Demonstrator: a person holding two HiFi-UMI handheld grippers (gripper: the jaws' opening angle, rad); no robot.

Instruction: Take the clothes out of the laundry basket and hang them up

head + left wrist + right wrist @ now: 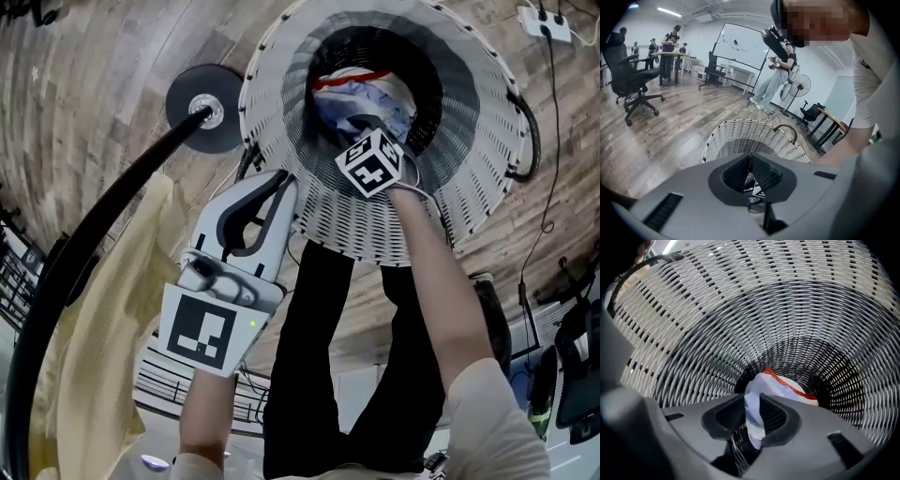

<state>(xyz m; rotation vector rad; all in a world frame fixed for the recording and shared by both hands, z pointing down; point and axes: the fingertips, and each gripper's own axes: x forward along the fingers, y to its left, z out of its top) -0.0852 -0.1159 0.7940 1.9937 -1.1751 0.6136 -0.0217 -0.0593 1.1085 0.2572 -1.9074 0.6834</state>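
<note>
A white wicker laundry basket point(281, 112) stands on the wood floor, seen from above. At its bottom lies a white and blue garment with a red edge point(361, 94). My right gripper reaches down into the basket; only its marker cube point(373, 161) shows in the head view. In the right gripper view the right gripper point(752, 413) stands open, with a fold of the garment point(780, 385) lying between its jaws. My left gripper point(281, 183) hangs shut and empty just outside the basket's near rim. The left gripper view looks over the basket point(740, 133) from there.
A curved black rail point(94, 234) runs down the left, with a pale yellow garment point(103, 319) hung over it and its round base point(204, 108) beside the basket. A power strip point(544, 23) lies at the top right. An office chair point(633, 77), a fan point(802, 85) and a standing person point(776, 75) are farther off.
</note>
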